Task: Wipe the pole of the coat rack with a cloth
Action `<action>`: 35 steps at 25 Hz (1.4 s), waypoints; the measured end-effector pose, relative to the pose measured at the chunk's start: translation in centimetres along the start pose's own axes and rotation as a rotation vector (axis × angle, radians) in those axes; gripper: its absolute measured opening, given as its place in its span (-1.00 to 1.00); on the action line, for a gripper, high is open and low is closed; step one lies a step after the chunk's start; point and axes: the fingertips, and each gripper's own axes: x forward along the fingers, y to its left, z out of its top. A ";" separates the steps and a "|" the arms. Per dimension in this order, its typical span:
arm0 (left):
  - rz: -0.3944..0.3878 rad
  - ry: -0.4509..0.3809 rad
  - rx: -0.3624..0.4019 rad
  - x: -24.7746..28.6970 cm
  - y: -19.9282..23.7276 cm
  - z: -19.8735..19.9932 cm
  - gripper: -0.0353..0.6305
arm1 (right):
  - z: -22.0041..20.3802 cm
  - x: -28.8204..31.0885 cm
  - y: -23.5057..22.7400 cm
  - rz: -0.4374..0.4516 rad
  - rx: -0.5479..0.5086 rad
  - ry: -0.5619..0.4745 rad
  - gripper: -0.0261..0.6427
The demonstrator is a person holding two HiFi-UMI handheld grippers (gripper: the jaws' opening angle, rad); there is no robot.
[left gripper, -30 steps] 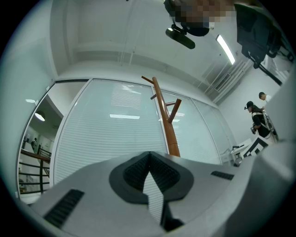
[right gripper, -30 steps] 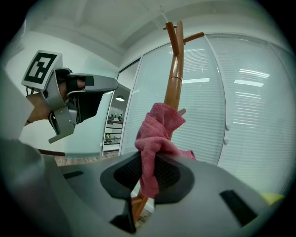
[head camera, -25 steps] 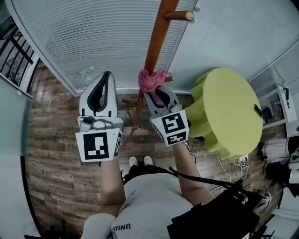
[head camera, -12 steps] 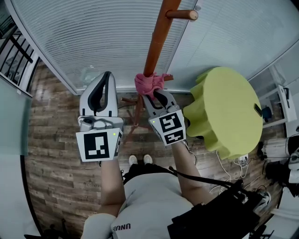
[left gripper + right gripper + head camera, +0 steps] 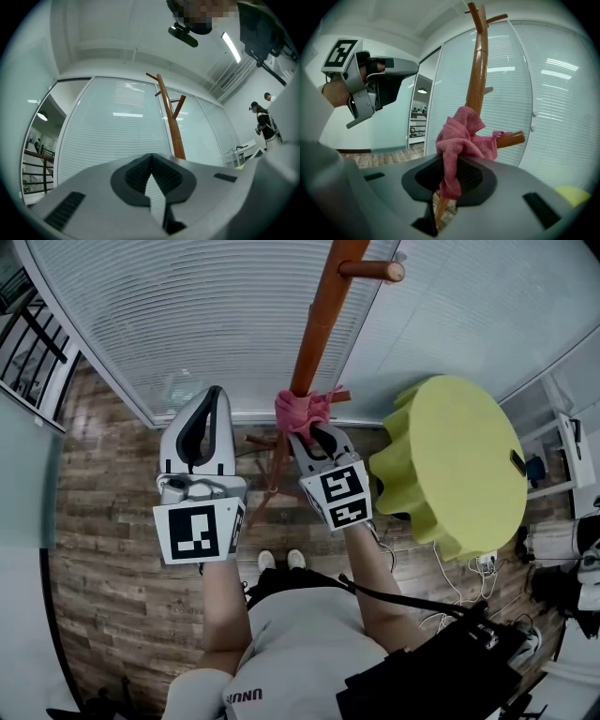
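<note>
A: Where is the cloth [image 5: 461, 138] now?

B: It is pink and bunched up, pressed against the pole [image 5: 323, 315] of the coat rack, on its lower part, just beside a short peg [image 5: 511, 139] that sticks out to the side.

A: And what holds it?

B: The right tool [image 5: 450, 176]. Its jaws are closed on the cloth; one end hangs down between the dark pads and the rest puffs out over them, onto the wood.

A: What about the other tool?

B: The left tool [image 5: 214, 390] is held beside the right one, to the left of the pole and apart from it. Its jaws are together at the tips, and nothing is between them. It points up toward the white blinds [image 5: 187, 324].

A: What is around the rack?

B: The blinds are behind it. The feet of the rack stand on a wooden floor [image 5: 112, 549]. To the right there is a round yellow-green surface [image 5: 459, 465], near the right tool but not touching it. The person's shoes show on the floor below the two tools.
</note>
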 end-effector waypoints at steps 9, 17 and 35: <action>0.006 0.016 -0.001 -0.3 0.3 -0.5 -0.86 | -1.3 0.4 0.1 0.005 0.002 0.034 -0.70; 0.008 0.030 -0.005 -0.4 0.3 -1.1 -0.85 | -2.7 0.6 0.1 0.015 0.034 0.074 -0.70; 0.008 0.041 -0.015 -0.7 0.0 -1.6 -0.86 | -3.1 0.1 0.5 0.063 0.100 0.081 -0.70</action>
